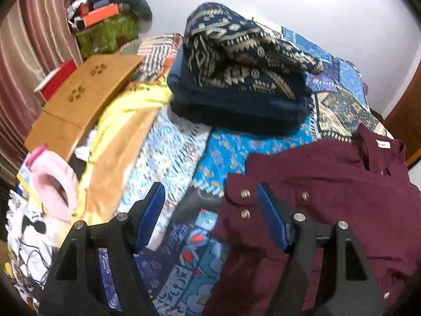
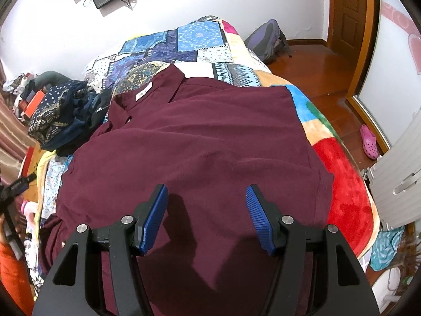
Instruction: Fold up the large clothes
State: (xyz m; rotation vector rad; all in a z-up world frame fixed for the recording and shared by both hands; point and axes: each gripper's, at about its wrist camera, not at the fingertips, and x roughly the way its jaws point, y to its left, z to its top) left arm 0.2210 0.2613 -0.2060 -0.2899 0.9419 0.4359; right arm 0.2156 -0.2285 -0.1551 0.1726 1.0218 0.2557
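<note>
A large maroon shirt [image 2: 200,137] lies spread on the patterned bed cover [image 2: 194,39], collar and white label toward the far end. In the left wrist view the shirt [image 1: 336,184] fills the right side, showing a buttoned cuff with brass buttons. My left gripper [image 1: 210,192] is open and empty, hovering over the shirt's left edge and the bed cover [image 1: 179,158]. My right gripper [image 2: 206,193] is open and empty, just above the shirt's lower middle.
A stack of folded dark blue patterned clothes [image 1: 236,79] sits at the far left of the bed. A wooden lap table [image 1: 81,92], yellow cloth [image 1: 126,121] and pink ring [image 1: 55,184] lie on the left. A backpack [image 2: 268,39] and pink shoe [image 2: 368,142] are on the floor.
</note>
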